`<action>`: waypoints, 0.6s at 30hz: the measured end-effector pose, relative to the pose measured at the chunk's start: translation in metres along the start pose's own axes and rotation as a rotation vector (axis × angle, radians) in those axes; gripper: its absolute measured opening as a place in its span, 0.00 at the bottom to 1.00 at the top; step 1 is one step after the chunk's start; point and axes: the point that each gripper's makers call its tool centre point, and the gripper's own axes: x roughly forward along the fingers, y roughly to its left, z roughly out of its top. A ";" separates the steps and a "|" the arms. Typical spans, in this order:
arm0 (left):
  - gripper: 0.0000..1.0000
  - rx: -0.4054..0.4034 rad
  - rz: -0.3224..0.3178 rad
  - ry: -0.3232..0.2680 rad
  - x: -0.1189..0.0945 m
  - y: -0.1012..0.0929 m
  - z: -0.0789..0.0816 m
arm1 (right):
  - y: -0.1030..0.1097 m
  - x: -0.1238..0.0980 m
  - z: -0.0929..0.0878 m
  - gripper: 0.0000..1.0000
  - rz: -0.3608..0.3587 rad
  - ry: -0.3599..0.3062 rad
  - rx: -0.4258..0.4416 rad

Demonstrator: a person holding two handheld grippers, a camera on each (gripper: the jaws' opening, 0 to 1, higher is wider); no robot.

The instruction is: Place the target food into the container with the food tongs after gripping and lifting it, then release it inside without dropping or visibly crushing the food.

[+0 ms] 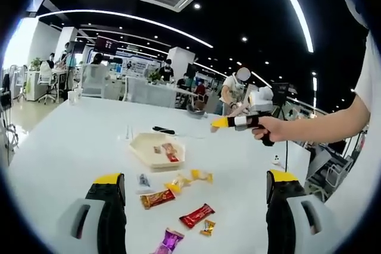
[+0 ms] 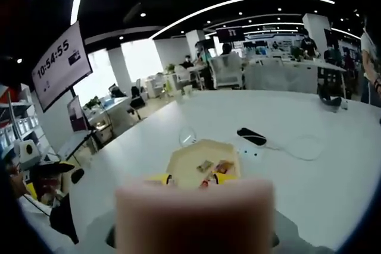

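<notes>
Hovering with left gripper (image 1: 193,191) jaws wide over scattered candies (image 1: 196,215), risking knocking wrappers beyond the tray (image 1: 156,159); right gripper (image 1: 221,123) jaw state unclear.

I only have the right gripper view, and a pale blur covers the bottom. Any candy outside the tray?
Observer: Yes. The left gripper view has several loose wrapped candies on the white table, on the near side of the tray.
Operator: Left gripper state?
Observer: The left gripper is open wide, with nothing between its jaws.
Operator: Where's mine from there?
Observer: The right gripper is held by a hand in the air. In that view it is to the right of the tray and not touching it.
</notes>
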 end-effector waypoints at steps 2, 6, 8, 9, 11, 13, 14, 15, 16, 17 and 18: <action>0.99 -0.007 0.000 0.000 0.002 0.002 -0.001 | -0.002 0.000 -0.005 0.27 -0.005 0.007 -0.005; 0.99 0.006 -0.009 0.020 0.005 0.001 -0.002 | -0.005 -0.001 -0.018 0.27 -0.008 0.025 0.026; 0.99 0.012 -0.007 0.012 0.004 0.002 0.001 | -0.002 0.000 -0.024 0.27 0.003 0.035 0.022; 0.99 0.005 0.000 0.007 0.003 0.003 0.002 | -0.001 0.000 -0.026 0.27 0.005 0.041 0.013; 0.99 -0.004 0.008 0.001 0.004 0.004 0.002 | 0.001 -0.001 -0.024 0.27 0.007 0.037 0.005; 0.99 -0.010 0.007 0.001 0.006 0.004 0.001 | -0.002 0.000 -0.021 0.27 0.008 0.031 0.011; 0.99 -0.011 0.003 0.003 0.007 0.003 0.000 | -0.003 0.000 -0.020 0.27 0.003 0.026 0.006; 0.99 -0.007 -0.006 0.010 0.010 0.002 -0.002 | -0.004 0.000 -0.020 0.27 0.002 0.024 0.006; 0.99 -0.001 -0.013 0.018 0.012 0.001 -0.003 | -0.003 0.000 -0.020 0.27 0.003 0.024 0.007; 0.99 0.000 -0.015 0.020 0.012 0.001 -0.003 | -0.004 0.001 -0.020 0.27 0.000 0.025 0.008; 0.99 0.001 -0.018 0.025 0.013 0.001 -0.003 | -0.004 0.001 -0.022 0.27 -0.003 0.028 0.012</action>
